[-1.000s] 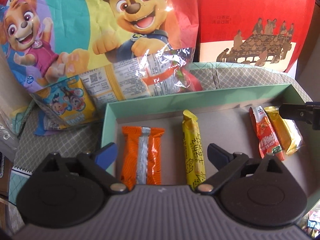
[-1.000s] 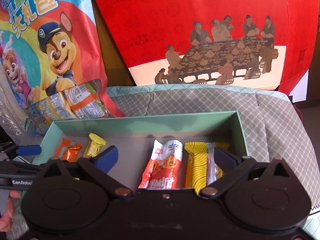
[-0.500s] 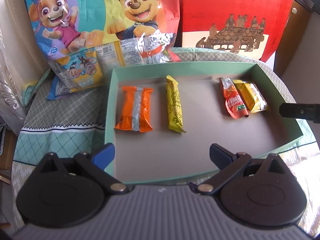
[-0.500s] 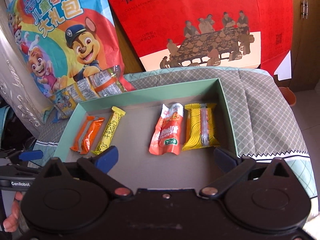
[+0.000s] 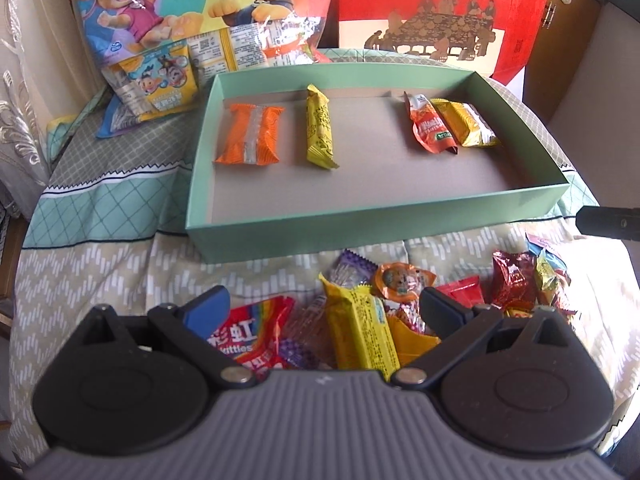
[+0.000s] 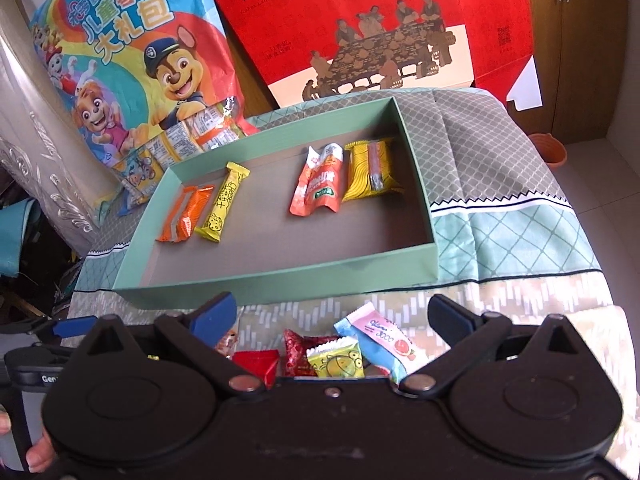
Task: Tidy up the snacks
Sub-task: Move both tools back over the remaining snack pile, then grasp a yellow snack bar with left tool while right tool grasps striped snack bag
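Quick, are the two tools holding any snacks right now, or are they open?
Left tool: open, holding nothing, above the loose pile of wrapped snacks.
Right tool: open, holding nothing, also above that pile.

1. A patterned cloth covers the surface, with grey lattice, teal diamond and beige dashed bands running across the middle and lower frame.
2. A red poster with seated figures round a long table fills the upper centre of the right wrist view.
3. A lace curtain hangs along the left edge of the left wrist view.
4. A wooden cabinet door stands at the upper right.
5. An orange bowl sits on the pale floor, at the right, below that door.
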### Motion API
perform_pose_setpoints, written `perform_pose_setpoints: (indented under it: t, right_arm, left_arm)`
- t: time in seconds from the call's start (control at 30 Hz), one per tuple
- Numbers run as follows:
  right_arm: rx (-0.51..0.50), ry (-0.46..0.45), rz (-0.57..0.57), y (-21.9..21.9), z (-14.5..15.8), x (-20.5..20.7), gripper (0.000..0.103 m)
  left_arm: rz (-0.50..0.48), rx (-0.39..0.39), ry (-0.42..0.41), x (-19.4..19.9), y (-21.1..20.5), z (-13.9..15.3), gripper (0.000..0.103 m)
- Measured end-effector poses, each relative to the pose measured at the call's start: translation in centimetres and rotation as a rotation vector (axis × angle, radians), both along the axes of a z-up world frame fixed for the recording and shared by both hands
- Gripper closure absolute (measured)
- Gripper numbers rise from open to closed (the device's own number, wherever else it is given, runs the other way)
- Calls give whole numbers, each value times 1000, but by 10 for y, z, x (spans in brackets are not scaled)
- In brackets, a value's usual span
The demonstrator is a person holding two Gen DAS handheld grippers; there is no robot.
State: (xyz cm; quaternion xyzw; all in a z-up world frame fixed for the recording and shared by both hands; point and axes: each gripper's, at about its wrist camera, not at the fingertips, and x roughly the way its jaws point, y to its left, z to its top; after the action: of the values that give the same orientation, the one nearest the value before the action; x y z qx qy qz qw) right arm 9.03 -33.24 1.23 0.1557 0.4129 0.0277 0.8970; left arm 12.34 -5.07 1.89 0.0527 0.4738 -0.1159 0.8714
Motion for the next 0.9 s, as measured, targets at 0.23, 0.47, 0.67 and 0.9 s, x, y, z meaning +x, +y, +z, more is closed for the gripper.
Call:
perform_pose_setpoints:
  t: [0.23,0.47,0.67,0.9]
  right_arm:
    - [61,64,7,11,-26,-34,0]
    - [124,68,33,22,-37,-61,3]
    - [29,100,61,44,-46,-55,22]
    - [-96,100,96,66,-54,-43,33]
  left_arm:
    - [6,16,2,-15,-1,-11,0]
    - [50,7,-3,-15,7,-18,1]
    - [35,4,-16,-18,3,-19,7]
    - [-2,11,-33,-18,-6,-19,38]
